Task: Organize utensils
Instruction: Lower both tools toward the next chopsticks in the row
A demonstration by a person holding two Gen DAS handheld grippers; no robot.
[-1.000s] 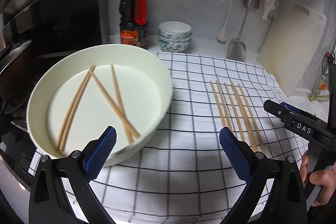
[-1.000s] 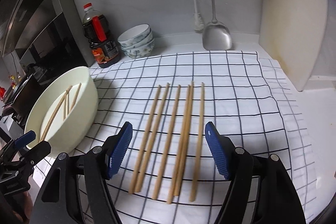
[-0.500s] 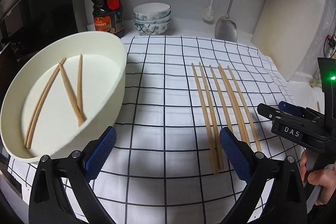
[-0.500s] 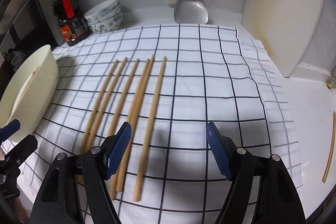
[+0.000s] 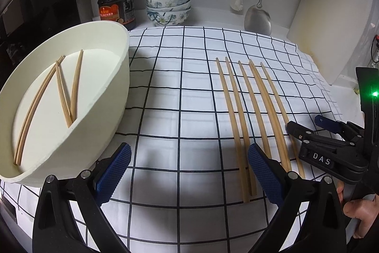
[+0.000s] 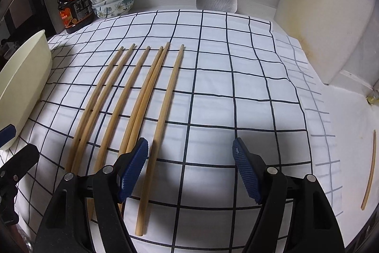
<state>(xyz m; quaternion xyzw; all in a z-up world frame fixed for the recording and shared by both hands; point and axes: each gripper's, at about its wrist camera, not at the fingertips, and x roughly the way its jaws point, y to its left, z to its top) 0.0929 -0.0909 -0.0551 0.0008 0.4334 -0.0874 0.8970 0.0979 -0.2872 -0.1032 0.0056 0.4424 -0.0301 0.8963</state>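
Six chopsticks (image 6: 132,106), near ends hidden behind right claw (image 6: 190,166).

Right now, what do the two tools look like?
Both match. The left tool has black plastic arms with silver pivot screws and blue textured pads. The right tool is the same; from the left camera its black body shows white "DAS" lettering and a green light. No sleeve is visible.

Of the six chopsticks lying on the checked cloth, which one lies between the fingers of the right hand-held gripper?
The rightmost chopstick, lying apart from the other five. It alone runs into the open right hand-held gripper.
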